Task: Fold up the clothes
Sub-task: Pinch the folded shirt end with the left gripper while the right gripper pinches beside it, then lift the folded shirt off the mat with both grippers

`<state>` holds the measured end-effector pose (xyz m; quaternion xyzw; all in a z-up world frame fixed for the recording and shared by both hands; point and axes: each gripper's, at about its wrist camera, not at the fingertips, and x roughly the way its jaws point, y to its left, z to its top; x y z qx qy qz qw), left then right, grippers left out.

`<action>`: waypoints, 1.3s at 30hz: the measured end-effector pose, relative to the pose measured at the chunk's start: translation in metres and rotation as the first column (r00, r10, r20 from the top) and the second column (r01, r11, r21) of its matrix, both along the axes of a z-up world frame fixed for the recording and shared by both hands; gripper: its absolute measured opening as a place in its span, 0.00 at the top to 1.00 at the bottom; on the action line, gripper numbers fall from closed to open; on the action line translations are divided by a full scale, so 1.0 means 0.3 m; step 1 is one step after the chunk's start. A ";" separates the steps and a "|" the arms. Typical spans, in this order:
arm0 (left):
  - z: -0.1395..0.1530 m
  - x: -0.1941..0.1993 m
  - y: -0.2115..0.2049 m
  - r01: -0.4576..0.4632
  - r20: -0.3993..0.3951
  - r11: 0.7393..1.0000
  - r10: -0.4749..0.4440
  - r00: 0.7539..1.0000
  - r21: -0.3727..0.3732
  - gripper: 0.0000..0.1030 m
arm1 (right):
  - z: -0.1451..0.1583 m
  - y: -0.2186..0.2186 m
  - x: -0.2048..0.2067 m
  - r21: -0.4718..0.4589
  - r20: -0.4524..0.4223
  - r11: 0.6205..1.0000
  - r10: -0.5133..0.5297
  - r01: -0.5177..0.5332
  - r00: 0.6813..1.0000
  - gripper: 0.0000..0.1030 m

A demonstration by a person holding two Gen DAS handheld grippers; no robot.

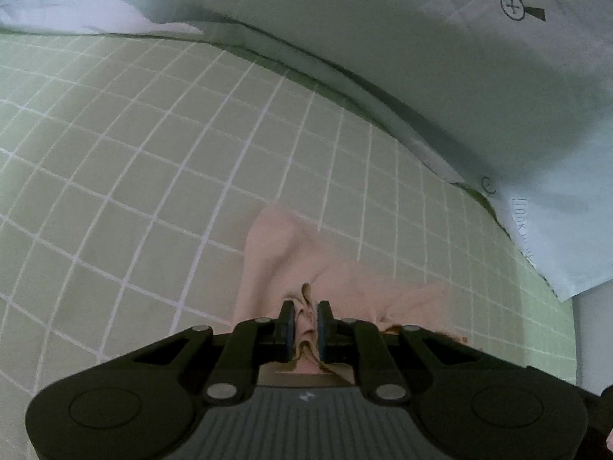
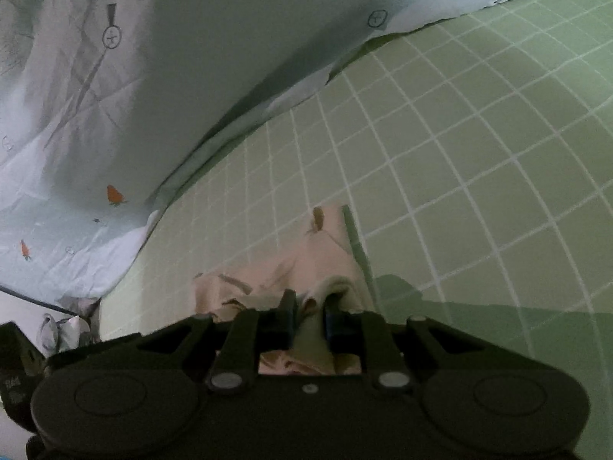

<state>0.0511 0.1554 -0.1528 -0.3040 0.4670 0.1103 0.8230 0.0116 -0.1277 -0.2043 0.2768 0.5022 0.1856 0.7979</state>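
A pale pink garment lies bunched on a green sheet with a white grid. My left gripper is shut on a fold of the garment, which bulges between the blue pads. In the right wrist view the same pink garment has a green-edged strip along its right side. My right gripper is shut on a bunched fold of the garment. Most of the garment is hidden under both grippers.
A pale blue-white quilt with orange carrot prints lies along the far edge of the green sheet; it also shows in the right wrist view. Floor and a pair of shoes show at the lower left past the bed's edge.
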 end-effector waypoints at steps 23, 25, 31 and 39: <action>-0.029 -0.144 -0.016 0.054 -0.021 0.998 -0.054 0.998 0.022 0.29 | 0.065 0.058 -0.034 -0.231 0.114 0.958 0.200 -0.170 0.973 0.29; -0.044 -0.120 -0.025 0.069 -0.019 0.997 -0.068 0.998 0.041 0.23 | 0.052 0.085 -0.011 -0.248 0.099 0.950 0.221 -0.191 0.970 0.29; -0.053 -0.058 -0.040 0.110 0.014 0.988 -0.113 0.994 0.111 0.19 | 0.025 0.155 0.050 -0.308 0.086 0.923 0.267 -0.229 0.960 0.29; -0.059 -0.007 -0.062 0.126 0.051 0.982 -0.134 0.990 0.141 0.47 | 0.031 0.229 0.090 -0.330 0.088 0.903 0.318 -0.274 0.944 0.53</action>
